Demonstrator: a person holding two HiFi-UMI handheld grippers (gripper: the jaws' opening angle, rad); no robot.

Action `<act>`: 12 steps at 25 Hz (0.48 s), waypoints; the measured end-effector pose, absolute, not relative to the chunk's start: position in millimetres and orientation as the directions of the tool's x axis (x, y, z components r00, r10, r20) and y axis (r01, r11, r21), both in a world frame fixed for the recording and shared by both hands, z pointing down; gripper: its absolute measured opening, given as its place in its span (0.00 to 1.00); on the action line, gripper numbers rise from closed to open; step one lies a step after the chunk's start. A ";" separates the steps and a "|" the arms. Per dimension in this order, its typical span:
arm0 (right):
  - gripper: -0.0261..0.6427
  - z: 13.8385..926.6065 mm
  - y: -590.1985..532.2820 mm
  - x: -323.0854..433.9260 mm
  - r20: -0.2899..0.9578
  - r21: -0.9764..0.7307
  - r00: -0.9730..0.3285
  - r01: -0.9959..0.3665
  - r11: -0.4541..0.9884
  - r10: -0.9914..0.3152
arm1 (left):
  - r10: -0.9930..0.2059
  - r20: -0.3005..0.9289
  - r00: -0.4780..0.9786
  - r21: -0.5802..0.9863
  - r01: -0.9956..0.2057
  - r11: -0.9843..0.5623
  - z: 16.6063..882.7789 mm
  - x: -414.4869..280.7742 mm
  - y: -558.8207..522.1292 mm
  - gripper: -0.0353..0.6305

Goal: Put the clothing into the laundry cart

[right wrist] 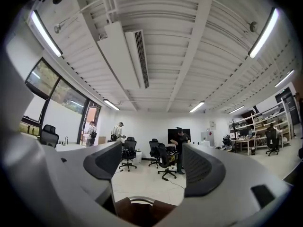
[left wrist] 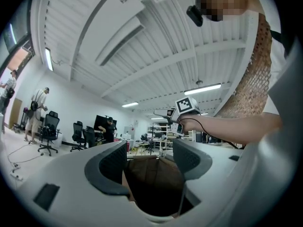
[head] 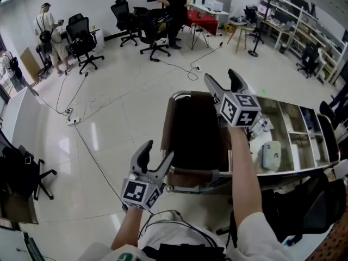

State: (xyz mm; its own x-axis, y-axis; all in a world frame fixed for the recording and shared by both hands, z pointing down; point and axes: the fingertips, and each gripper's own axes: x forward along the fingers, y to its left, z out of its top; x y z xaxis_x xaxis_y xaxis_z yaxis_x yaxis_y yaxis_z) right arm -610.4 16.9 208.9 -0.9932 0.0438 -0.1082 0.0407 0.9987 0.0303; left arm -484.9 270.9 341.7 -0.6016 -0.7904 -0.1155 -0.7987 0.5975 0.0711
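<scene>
The laundry cart is a metal frame with a dark brown fabric bag, standing right in front of me. Its inside is dark, and I cannot make out any clothing in it. My left gripper hovers at the cart's near left corner, open and empty. In the left gripper view the bag's brown inside shows between the open left gripper. My right gripper is held above the cart's far right corner, open, with nothing between its fingers. In the right gripper view only the cart's rim shows under the right gripper.
A low shelf unit with compartments and a white object stands right of the cart. A black chair is at my near right. Cables run across the floor on the left. Office chairs and people are far off.
</scene>
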 end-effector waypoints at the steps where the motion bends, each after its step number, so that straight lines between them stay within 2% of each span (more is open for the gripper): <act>1: 0.68 209.4 16.4 -608.6 -0.110 0.029 -0.993 0.042 0.999 0.045 | -0.791 -0.115 -0.601 0.067 -0.799 0.598 341.7 -484.3 269.6 0.50; 12: 0.67 231.0 27.3 -549.4 -0.132 0.011 -0.988 0.081 0.997 0.082 | -0.795 -0.112 -0.596 0.051 -0.803 0.594 340.5 -468.1 253.9 0.50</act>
State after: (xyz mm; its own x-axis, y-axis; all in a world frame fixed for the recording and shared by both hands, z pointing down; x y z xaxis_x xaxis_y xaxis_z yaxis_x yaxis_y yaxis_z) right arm -549.4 27.3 231.0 -0.9879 0.0822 -0.1316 0.0814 0.9966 0.0112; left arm -468.1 253.9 340.5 -0.5960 -0.7951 -0.1122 -0.8026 0.5944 0.0511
